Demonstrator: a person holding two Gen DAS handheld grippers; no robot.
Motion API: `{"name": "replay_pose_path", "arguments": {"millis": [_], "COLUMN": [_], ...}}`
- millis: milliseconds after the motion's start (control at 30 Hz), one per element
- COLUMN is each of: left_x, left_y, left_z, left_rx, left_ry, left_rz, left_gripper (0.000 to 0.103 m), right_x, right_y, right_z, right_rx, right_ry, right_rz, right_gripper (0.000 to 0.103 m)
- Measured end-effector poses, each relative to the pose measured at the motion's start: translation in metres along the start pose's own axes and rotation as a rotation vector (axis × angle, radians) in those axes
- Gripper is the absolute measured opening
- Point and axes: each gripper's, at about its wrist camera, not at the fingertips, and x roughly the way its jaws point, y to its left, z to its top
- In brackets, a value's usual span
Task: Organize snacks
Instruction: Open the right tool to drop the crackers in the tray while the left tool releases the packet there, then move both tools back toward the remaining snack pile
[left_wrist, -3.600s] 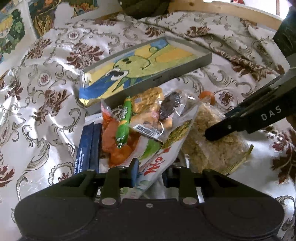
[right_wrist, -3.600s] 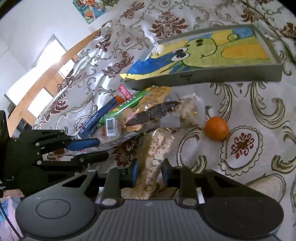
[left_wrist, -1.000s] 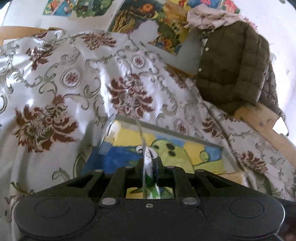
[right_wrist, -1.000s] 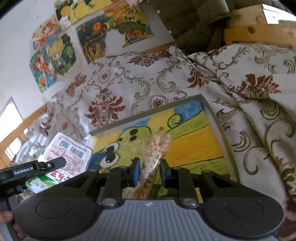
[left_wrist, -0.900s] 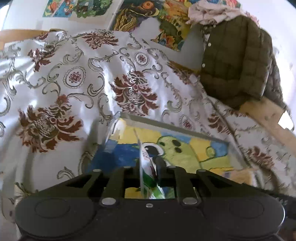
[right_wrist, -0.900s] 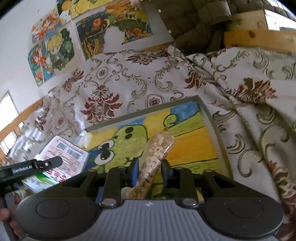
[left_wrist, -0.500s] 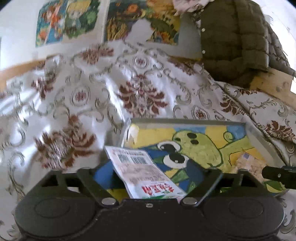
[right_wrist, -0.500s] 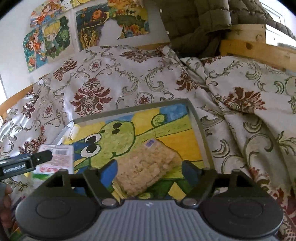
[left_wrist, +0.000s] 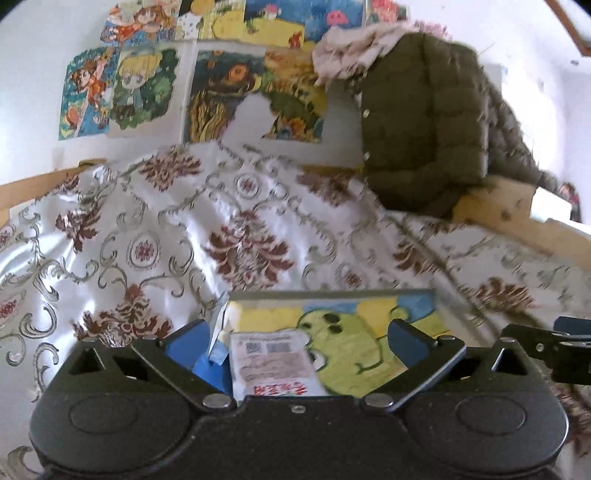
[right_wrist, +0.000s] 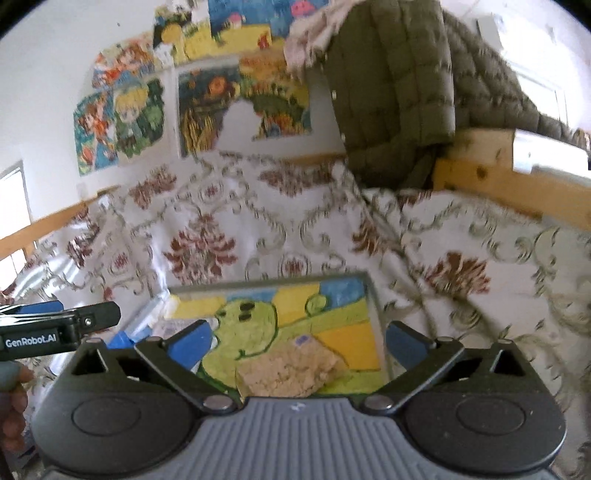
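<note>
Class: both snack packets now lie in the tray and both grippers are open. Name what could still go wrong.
The shallow grey cartoon-lined tray rests on a rumpled floral bedspread, so it may tip. The white printed snack packet lies between the opening left gripper fingers; the clear cereal bag below the opening right gripper: either could snag.

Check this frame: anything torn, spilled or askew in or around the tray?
Mostly tidy. The white packet and the cereal bag lie flat in the tray, nothing spilled. One oddity: the drawing lining curls up at the tray's left corner.
</note>
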Motion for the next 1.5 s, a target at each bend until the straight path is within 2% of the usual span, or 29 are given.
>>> {"name": "replay_pose_path", "arguments": {"millis": [233,400,600,767,1000,1233,1367,1500], "left_x": [-0.059,-0.105,-0.141,-0.176,-0.212,-0.236,-0.244,-0.249], "left_y": [-0.009,-0.011,0.000,0.010,0.005,0.003,-0.003,-0.006], "left_z": [0.008,0.003,-0.018,-0.039,-0.058,-0.073,-0.083,-0.088], "left_rx": [0.001,0.015,0.048,0.051,0.056,0.020,0.042,0.053], "left_ry": [-0.065,-0.103,-0.039,-0.010,0.005,0.017,0.039,0.053], "left_rz": [-0.026,-0.009,0.026,0.052,0.065,0.061,0.048,0.046], "left_gripper": [0.102,0.102,0.102,0.102,0.102,0.102,0.102,0.102], "right_x": [-0.045,-0.081,-0.121,-0.147,-0.181,-0.211,-0.222,-0.226], "right_y": [0.006,0.011,0.015,0.018,0.020,0.019,0.018,0.021], "right_z": [0.015,0.011,-0.006,-0.020,-0.036,-0.051,-0.056,-0.060], "right_rx": [-0.027,-0.039,-0.057,-0.066,-0.049,-0.022,-0.018,-0.012], "right_ry": [-0.100,-0.134,-0.108,-0.076,-0.066,-0.038,-0.038,0.002], "right_rz": [0.011,0.033,0.088,0.077,0.064,0.053,0.029,0.013], "right_gripper": [0.103,0.103,0.103,0.103,0.103,0.103,0.103,0.103]}}
